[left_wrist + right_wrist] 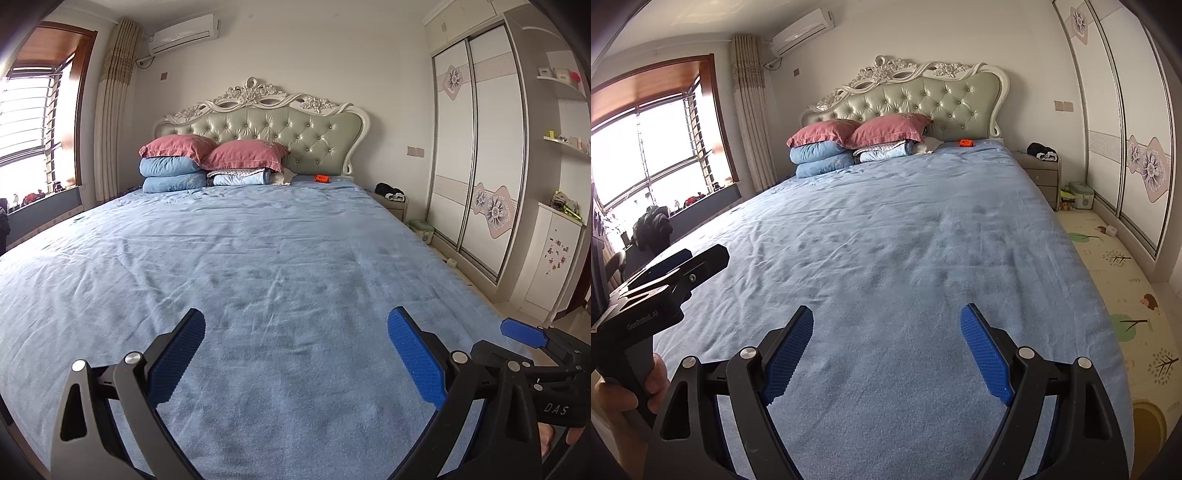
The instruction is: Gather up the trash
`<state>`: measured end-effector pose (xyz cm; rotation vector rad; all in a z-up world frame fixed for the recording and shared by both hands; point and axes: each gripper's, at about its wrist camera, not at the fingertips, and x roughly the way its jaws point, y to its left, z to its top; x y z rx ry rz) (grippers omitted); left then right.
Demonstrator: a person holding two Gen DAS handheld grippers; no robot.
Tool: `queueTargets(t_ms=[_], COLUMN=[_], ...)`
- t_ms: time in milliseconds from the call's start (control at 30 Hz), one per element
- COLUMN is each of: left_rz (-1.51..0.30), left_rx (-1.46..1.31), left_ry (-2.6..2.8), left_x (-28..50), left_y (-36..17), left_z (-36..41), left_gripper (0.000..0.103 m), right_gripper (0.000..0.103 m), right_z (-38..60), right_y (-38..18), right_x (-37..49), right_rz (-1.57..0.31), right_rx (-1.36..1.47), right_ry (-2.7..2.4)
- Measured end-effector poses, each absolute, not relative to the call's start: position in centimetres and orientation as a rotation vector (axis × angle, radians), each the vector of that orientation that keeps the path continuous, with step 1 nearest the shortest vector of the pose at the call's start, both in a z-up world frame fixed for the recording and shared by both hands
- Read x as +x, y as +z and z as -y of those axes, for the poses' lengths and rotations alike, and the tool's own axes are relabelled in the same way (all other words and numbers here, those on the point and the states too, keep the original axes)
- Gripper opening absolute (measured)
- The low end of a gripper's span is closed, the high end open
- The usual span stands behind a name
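Both grippers, left (295, 325) and right (886, 321), are held spread and empty above the blue bedsheet (258, 258); an orange object (322, 178) is seen near the headboard (280, 129).

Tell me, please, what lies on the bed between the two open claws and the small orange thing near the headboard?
Only bare, wrinkled blue sheet lies between the right claw, the left claw and the orange thing; both wrist views show it.

orange object (322, 179) far on bed (258, 258): too small to identify | dark heap on nightstand (1041, 151): unclear | right tool (524, 334): cut off at right edge | windowsill items (37, 194): too small
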<state>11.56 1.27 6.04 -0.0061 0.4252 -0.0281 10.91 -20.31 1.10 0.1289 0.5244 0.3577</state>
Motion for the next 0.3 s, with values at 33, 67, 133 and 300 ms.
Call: queueTargets(t_ms=[33, 67, 133, 300], left_rz=[-0.433, -0.436, -0.437, -0.447], left_rx=[-0.01, -0.016, -0.031, -0.042], left_ry=[-0.024, -0.023, -0.014, -0.01], left_x=[11.68, 11.72, 11.74, 11.72], left_y=[6.02, 6.01, 6.01, 6.0], left_z=[-1.29, -1.4, -1.6, -1.76], left_gripper=[0.099, 0.099, 0.099, 0.099], right_gripper=[0.079, 0.079, 0.079, 0.079], right_z=[20.29, 20.3, 20.44, 20.75], right_y=[1.12, 1.12, 1.09, 0.94], right_x=[10.88, 10.87, 10.86, 10.87], right_rz=[-0.524, -0.523, -0.522, -0.523], right_rx=[0.131, 0.132, 0.136, 0.143], right_ry=[0.359, 0.359, 0.359, 0.362])
